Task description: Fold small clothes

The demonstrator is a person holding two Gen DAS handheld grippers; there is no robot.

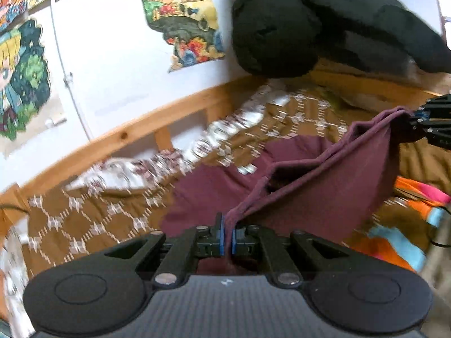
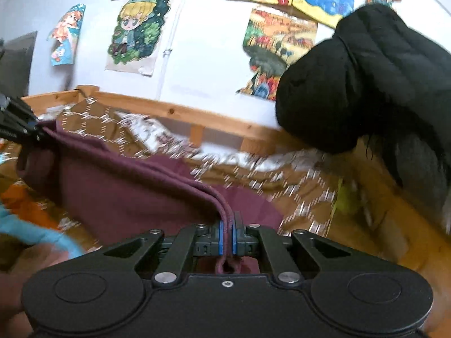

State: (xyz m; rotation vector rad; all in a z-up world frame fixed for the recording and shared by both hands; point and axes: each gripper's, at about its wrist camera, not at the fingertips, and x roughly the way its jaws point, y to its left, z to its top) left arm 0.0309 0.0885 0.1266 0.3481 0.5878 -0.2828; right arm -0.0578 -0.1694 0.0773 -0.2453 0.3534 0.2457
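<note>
Left wrist view: the maroon garment (image 1: 324, 186) is clamped by the left gripper (image 1: 227, 235) and right gripper (image 1: 422, 119), stretched above the bed (image 1: 84, 219); a black jacket (image 1: 310, 19) hangs at 1 o'clock, and colourful clothes (image 1: 408, 225) lie at 3 o'clock.

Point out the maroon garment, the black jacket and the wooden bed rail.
maroon garment (image 1: 324, 194), left wrist view, hanging front panel.
black jacket (image 2: 366, 84), right wrist view, middle of its bulk.
wooden bed rail (image 1: 135, 135), left wrist view, top board.

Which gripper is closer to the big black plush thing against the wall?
Right. The right gripper, shut on the maroon garment, sits nearer the black plush; the left gripper holds the garment's other end, farther away.
</note>
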